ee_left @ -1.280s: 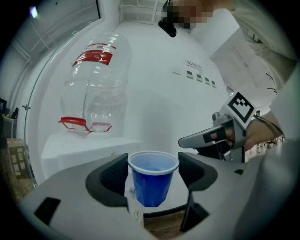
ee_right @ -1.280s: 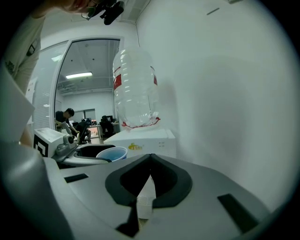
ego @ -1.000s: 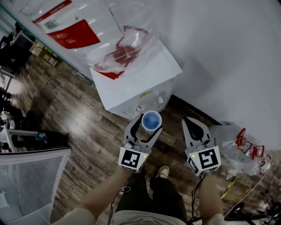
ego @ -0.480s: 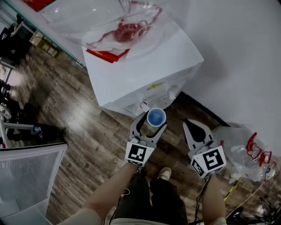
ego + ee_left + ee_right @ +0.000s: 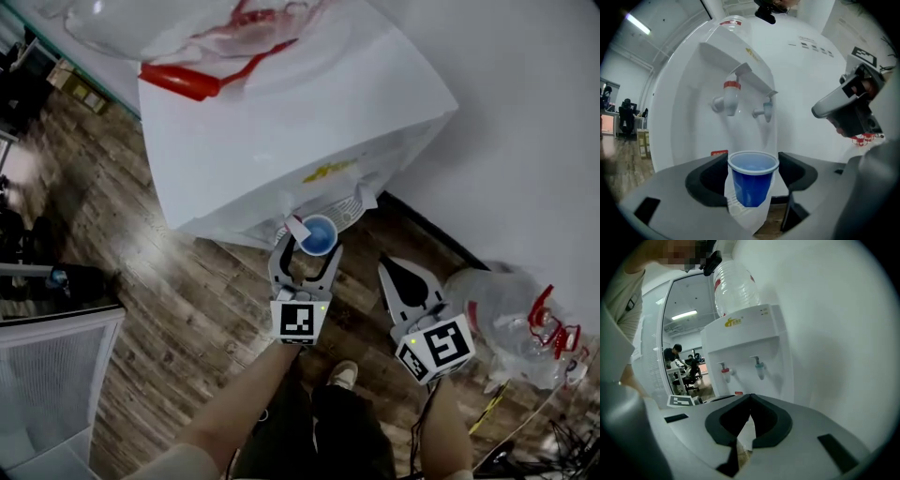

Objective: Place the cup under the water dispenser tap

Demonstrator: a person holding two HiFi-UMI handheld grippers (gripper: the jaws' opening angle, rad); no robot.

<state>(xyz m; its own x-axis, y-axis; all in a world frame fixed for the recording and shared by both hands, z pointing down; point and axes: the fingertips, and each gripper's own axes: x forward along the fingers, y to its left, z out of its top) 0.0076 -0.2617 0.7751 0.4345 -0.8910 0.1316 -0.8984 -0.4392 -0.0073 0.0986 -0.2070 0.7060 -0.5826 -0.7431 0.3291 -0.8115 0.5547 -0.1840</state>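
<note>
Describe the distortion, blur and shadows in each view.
Head view: floor at left edge smeared, water dispenser top a flat, textureless white. Left gripper view: fisheye bulges the dispenser, black corners, blue cup sharp, taps cast soft shadows. Right gripper view: same fisheye vignette, near jaws soft.

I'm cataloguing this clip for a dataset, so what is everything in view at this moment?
water dispenser: one, white, against the white wall
water bottle: one, clear with red label, on top of the dispenser
red-banded tap: one, dispenser front
blue tap: one, beside the red-banded one
cup: one, blue, in front of the taps
clear bottles: count unclear, red handles, floor at right
floor: brown wood
left gripper: grey, shut on the cup
right gripper: grey, jaws together, empty
forearms: two, bare, bottom edge
</note>
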